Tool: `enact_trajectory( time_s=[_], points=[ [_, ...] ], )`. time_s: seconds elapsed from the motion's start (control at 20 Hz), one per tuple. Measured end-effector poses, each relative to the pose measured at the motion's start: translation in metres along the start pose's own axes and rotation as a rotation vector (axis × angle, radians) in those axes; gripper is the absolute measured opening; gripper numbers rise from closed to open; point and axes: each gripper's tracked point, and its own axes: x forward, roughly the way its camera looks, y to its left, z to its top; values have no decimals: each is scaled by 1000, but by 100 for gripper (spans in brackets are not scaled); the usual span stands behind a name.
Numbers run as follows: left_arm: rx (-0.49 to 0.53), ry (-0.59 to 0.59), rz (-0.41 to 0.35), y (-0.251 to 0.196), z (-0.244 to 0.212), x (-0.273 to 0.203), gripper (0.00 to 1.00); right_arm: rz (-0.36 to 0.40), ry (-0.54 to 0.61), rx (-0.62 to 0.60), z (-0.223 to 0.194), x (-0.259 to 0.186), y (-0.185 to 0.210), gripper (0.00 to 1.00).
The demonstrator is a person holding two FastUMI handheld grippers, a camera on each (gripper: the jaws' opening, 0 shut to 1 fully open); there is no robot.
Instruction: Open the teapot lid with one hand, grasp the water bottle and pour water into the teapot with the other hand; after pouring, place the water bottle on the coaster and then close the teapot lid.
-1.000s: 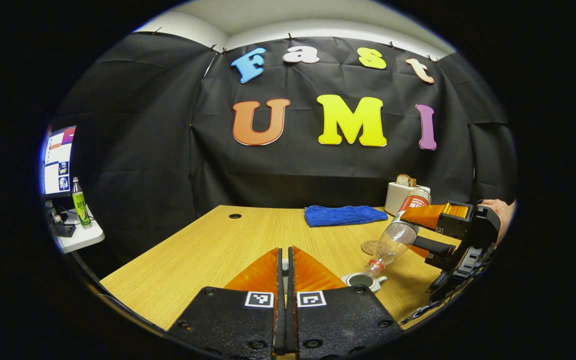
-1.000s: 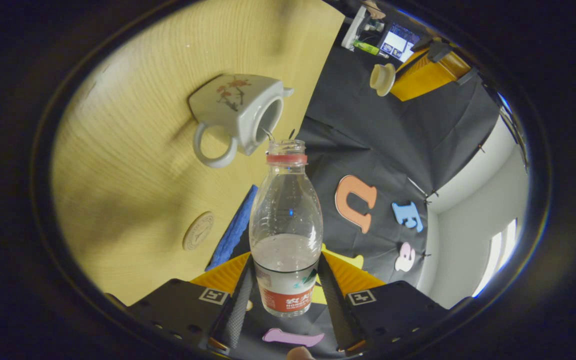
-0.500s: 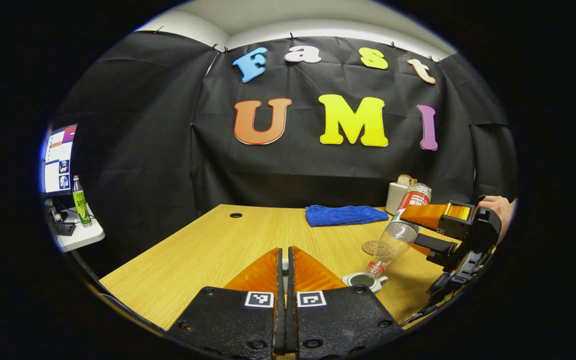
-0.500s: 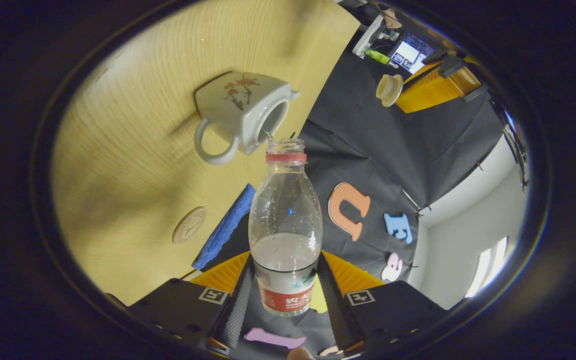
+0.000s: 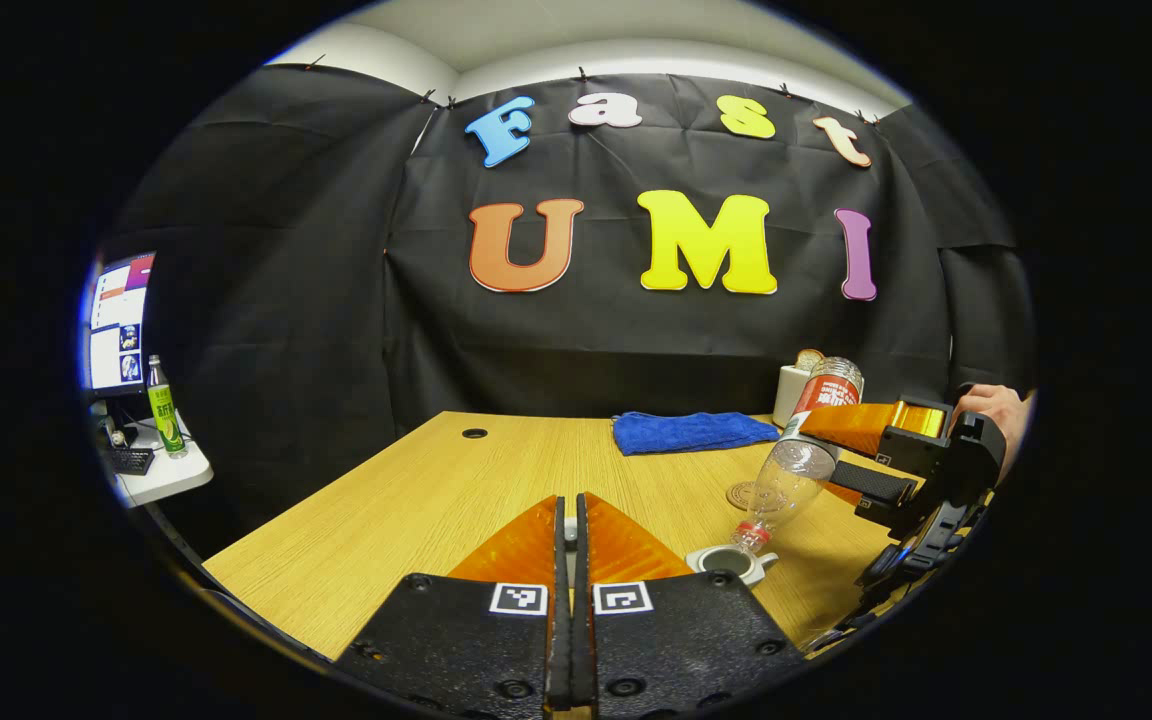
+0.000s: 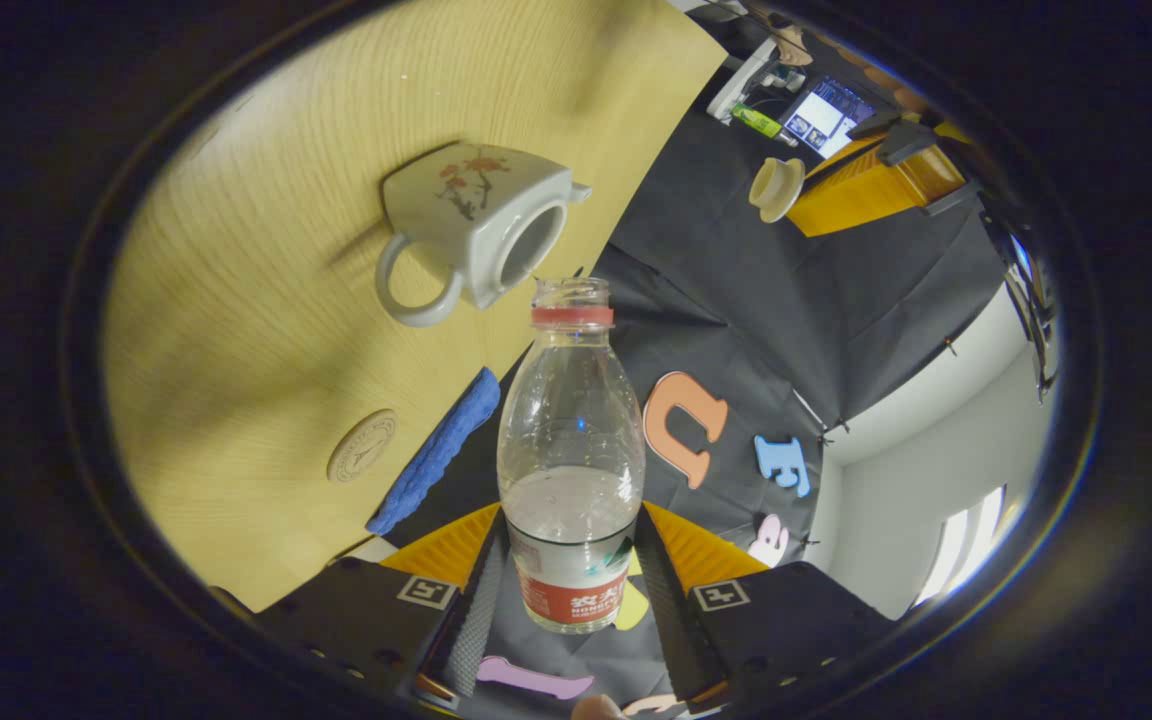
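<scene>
Wood-grain surface (image 5: pixel 416 490) out front in the left gripper view, blue cloth (image 5: pixel 693 431) folded at the far edge. Left gripper (image 5: pixel 568 530) low in the foreground, jaws pressed nearly together on something barely seen in the slit. Off right, right gripper (image 5: pixel 851 455) tilting the water bottle (image 5: pixel 786 478) mouth-down, neck just above the open teapot (image 5: pixel 731 561). Round coaster (image 5: pixel 741 495) lying behind the bottle, well short of the cloth.

Over to the right gripper view: jaws pinching the water bottle (image 6: pixel 571 470) at its labelled base, both fingers (image 6: pixel 476 620) against it, a little water pooled at that end. Teapot (image 6: pixel 471 235) lidless on the surface (image 6: pixel 266 300), opening just beside the bottle mouth. Coaster (image 6: pixel 363 446) apart, near the cloth (image 6: pixel 436 450). Teapot lid (image 6: pixel 774 187) held aloft at the left gripper (image 6: pixel 806 190).
</scene>
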Motion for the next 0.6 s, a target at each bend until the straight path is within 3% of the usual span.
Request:
enact_trajectory(
  time_s=[0.3, 0.45, 0.6],
  points=[
    [0, -6, 11, 2, 3, -1, 3, 72, 28, 143, -9, 5, 4, 70],
    [3, -12, 9, 1, 5, -2, 3, 174, 39, 330, -8, 9, 18, 74],
    [4, -19, 16, 3, 8, -3, 3, 313, 62, 597, -4, 3, 40, 74]
  ],
)
